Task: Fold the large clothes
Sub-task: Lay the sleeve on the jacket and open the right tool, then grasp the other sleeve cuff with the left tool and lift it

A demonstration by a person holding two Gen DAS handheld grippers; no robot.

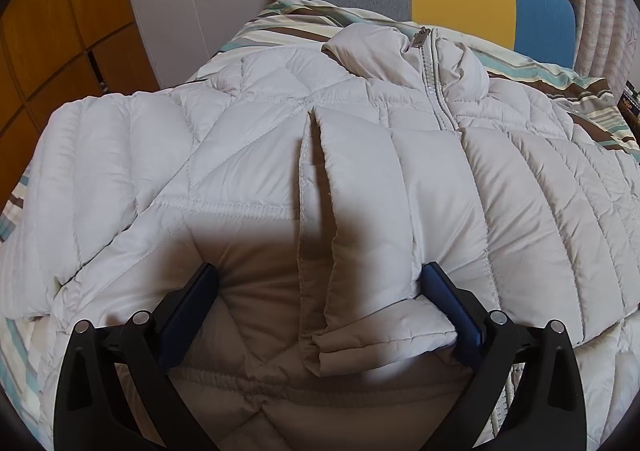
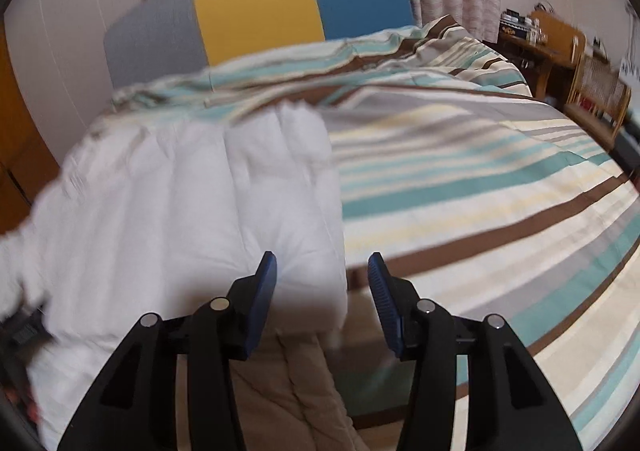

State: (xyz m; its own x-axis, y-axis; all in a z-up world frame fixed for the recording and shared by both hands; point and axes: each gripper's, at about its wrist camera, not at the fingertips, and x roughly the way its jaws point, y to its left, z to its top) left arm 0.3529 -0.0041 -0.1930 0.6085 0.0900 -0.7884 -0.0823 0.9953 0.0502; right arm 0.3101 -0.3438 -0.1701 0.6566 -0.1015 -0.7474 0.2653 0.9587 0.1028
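Note:
A white quilted puffer jacket [image 1: 248, 155] lies front-up on the striped bed, collar and zipper [image 1: 434, 87] at the far end. One sleeve [image 1: 372, 219] is folded across the chest, its cuff near me. My left gripper [image 1: 318, 285] is open, its jaws wide on either side of the sleeve cuff, just above the jacket. In the blurred right wrist view the jacket's right edge [image 2: 224, 203] shows. My right gripper [image 2: 322, 271] is open above that edge, one finger over the jacket, the other over the bedspread.
The striped bedspread [image 2: 480, 187] stretches to the right of the jacket. A grey, yellow and blue headboard [image 2: 256, 7] stands at the far end, with curtains behind. Wooden cabinet doors [image 1: 60, 31] are at left. A wooden desk and chair [image 2: 568, 63] stand far right.

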